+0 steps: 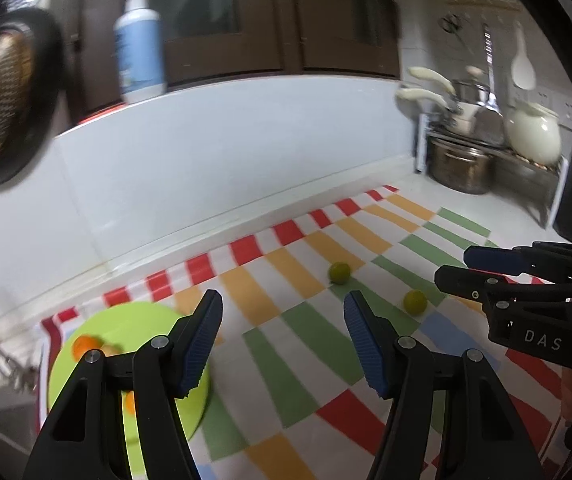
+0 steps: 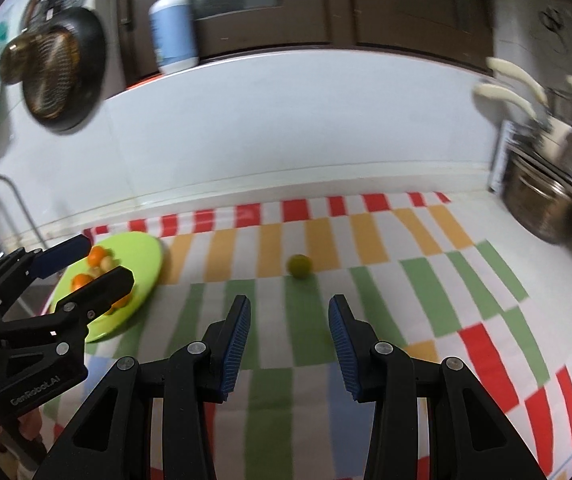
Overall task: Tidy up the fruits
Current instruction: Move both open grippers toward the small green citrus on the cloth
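Left gripper point(image 1: 283, 312) fingers apart, nothing between them, hovering over the checked cloth point(image 1: 306, 360) by the green plate point(image 1: 125, 320). Plate holds orange fruits point(image 2: 95, 256), partly hidden behind the left fingers. Two green limes on the cloth: far lime point(image 1: 339, 272) and near lime point(image 1: 415, 302), apart from each other, right of the plate. Right gripper point(image 2: 290, 320) fingers also apart, empty, pointed at one lime point(image 2: 300, 266) ahead on the cloth. Steel pot point(image 1: 460, 166) at far right by the wall.
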### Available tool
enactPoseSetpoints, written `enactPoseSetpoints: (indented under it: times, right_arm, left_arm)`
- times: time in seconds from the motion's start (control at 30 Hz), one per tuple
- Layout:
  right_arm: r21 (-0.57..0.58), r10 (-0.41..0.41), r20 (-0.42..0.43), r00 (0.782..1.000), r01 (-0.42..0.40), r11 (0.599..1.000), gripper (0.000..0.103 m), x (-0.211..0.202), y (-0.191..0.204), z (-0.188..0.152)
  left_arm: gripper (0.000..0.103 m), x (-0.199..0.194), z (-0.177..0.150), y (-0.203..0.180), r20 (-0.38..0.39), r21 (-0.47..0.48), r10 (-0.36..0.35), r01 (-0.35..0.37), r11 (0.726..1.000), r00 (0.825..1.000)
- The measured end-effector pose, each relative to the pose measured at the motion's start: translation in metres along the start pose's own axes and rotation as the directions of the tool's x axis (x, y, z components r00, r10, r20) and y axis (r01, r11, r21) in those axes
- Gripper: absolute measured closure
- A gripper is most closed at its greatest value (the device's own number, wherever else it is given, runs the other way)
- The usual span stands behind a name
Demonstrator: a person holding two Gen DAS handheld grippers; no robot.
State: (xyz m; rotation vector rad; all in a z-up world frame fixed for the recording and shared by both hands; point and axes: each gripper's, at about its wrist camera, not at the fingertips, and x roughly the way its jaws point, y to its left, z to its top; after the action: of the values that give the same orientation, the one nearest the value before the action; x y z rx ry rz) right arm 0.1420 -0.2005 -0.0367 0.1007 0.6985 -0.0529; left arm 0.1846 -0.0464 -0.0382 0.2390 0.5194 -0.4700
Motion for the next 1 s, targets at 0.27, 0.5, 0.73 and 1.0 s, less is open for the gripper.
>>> enactPoseSetpoints:
  times: [0.27, 0.5, 0.73, 1.0]
  right_arm:
    - [0.085, -0.067, -0.06, 0.996, 0.072, 0.994, 0.061, 0.024, -0.022, -0.013]
    - [0.159, -0.083, -0.11, 0.991, 0.1, 0.982, 0.061, 0.045, -0.033, -0.022]
    - [0.192, -0.092, -0.142, 0.986, 0.119, 0.974, 0.061, 0.066, -0.033, -0.027]
    - [0.218, -0.112, -0.177, 0.978, 0.15, 0.964, 0.062, 0.087, -0.033, -0.032]
  left_arm:
    - [0.041, 0.05, 0.004, -0.011, -0.045, 0.056, -0.083, 0.086, 0.995, 0.996]
    - [0.042, 0.088, 0.006, -0.017, -0.093, 0.052, -0.155, 0.16, 0.986, 0.984]
    - [0.047, 0.12, 0.007, -0.028, -0.143, 0.078, -0.185, 0.197, 0.977, 0.972]
    - [0.053, 0.153, 0.014, -0.029, -0.197, 0.065, -0.215, 0.232, 0.971, 0.957]
